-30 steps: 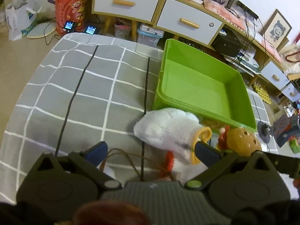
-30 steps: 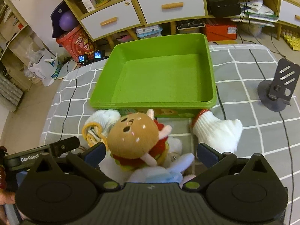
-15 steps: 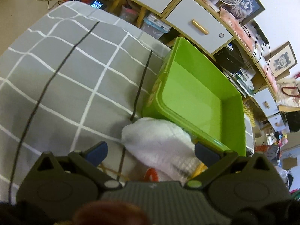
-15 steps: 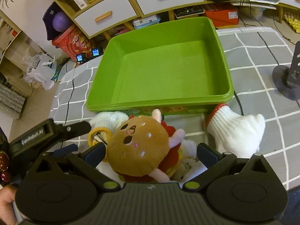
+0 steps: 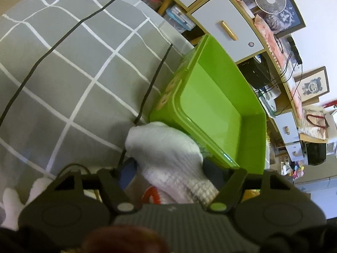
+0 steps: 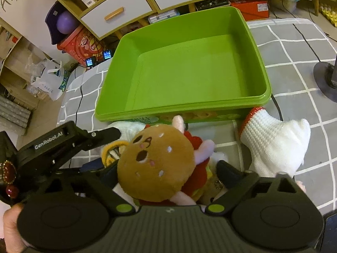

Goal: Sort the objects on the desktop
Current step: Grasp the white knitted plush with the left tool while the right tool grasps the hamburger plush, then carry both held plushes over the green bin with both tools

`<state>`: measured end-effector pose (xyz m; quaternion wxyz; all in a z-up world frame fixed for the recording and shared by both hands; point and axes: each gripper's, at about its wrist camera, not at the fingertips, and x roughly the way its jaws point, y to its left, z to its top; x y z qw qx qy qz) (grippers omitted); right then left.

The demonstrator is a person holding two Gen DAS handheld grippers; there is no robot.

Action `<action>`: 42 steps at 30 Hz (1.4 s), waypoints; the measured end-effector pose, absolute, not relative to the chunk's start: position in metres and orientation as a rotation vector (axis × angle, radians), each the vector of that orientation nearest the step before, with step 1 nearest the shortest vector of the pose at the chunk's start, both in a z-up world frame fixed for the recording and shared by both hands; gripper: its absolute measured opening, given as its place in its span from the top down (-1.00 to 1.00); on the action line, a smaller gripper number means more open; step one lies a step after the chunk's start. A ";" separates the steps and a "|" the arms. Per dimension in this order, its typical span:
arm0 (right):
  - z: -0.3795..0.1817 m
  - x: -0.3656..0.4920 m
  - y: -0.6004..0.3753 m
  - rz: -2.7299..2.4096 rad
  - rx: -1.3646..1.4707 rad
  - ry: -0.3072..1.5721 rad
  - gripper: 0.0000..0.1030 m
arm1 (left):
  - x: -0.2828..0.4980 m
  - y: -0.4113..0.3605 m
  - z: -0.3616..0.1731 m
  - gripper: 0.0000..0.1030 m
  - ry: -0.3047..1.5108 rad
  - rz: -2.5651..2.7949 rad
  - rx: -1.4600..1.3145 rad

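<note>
1. A green bin (image 6: 185, 67) sat on the gray checked cloth (image 5: 63, 67) with nothing inside it.
2. The left claw (image 5: 172, 175) had closed its fingers on a white glove (image 5: 168, 158), held just in front of the bin's near wall.
3. The right claw (image 6: 166, 168) gripped a burger-shaped plush toy (image 6: 155, 164) by the same wall.
4. A second white glove (image 6: 276, 145) lay on the cloth to the toy's right.

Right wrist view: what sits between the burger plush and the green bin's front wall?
Nothing blocks it. In the right wrist view only a narrow strip of grey checked cloth separates the burger plush from the green bin; the plush's pink ear overlaps the wall.
</note>
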<state>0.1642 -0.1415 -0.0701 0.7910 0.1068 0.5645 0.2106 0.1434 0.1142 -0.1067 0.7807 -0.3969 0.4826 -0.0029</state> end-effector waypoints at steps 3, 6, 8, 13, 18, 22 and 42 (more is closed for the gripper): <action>-0.069 0.163 -0.143 0.461 0.255 1.217 -0.57 | 0.141 0.116 -0.106 -0.11 1.033 -0.005 -0.872; -0.067 0.163 -0.143 0.463 0.268 1.213 -0.50 | 0.139 0.118 -0.103 0.04 1.020 -0.002 -0.885; -0.065 0.162 -0.145 0.466 0.279 1.210 -0.49 | 0.137 0.118 -0.101 0.09 1.014 0.003 -0.886; -0.057 0.160 -0.149 0.467 0.297 1.191 -0.48 | 0.131 0.120 -0.095 0.17 0.997 0.010 -0.889; -0.045 0.159 -0.158 0.461 0.338 1.151 -0.48 | 0.123 0.123 -0.084 0.20 0.968 0.017 -0.896; -0.032 0.162 -0.167 0.452 0.370 1.100 -0.48 | 0.117 0.126 -0.072 0.21 0.934 0.014 -0.908; -0.038 0.203 -0.180 0.328 0.450 0.949 -0.48 | 0.150 0.106 -0.052 0.87 0.760 -0.028 -0.898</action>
